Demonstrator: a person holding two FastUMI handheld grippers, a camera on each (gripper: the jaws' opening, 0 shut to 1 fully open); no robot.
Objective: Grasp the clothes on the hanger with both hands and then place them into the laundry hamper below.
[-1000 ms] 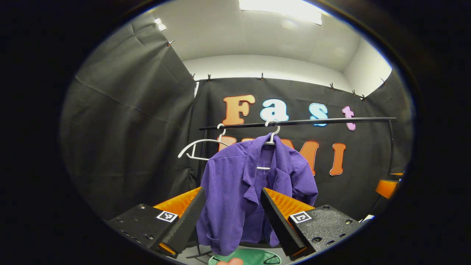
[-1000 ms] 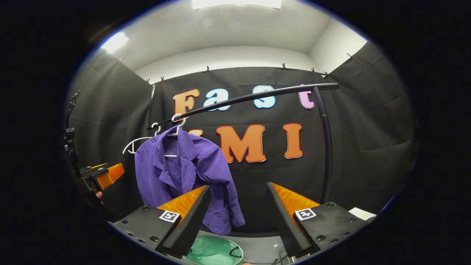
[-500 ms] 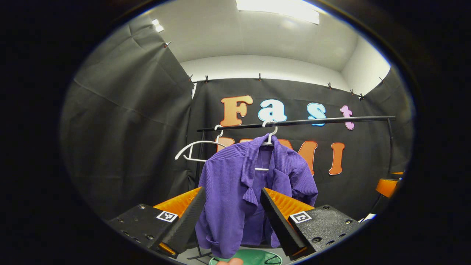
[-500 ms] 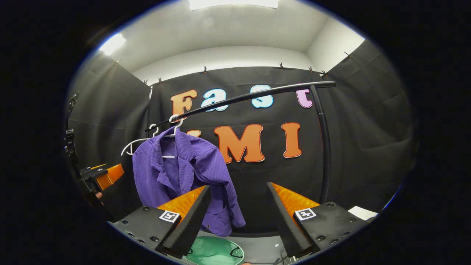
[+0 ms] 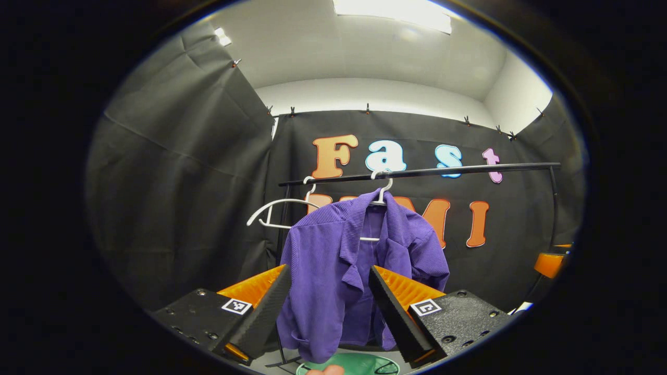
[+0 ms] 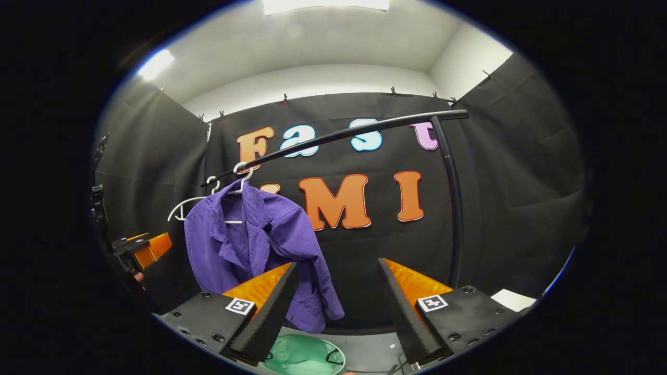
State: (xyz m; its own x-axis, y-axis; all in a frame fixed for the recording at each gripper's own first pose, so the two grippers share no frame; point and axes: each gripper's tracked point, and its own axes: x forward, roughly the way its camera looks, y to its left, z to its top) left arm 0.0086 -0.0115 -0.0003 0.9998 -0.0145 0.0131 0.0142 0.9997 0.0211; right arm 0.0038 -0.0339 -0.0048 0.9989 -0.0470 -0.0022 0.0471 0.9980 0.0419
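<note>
Shirts: one purple shirt (image 5: 359, 271), hanging on a white hanger (image 5: 383, 190) near the left end of the black rail (image 5: 417, 172).
Hangers: two white ones on the rail; the second hanger (image 5: 276, 211) is bare and hangs just left of the shirt.
Hampers: one green laundry hamper (image 6: 299, 357) on the floor, below the shirt.
Left gripper (image 5: 325, 291): held level and pointing at the shirt, jaws spread wide with nothing between them, apart from the cloth.
Right gripper (image 6: 338, 284): held level, well to the right of the shirt, jaws spread wide and holding nothing.
Left gripper from the right gripper view: seen at the left edge (image 6: 140, 250), beside the shirt.
</note>
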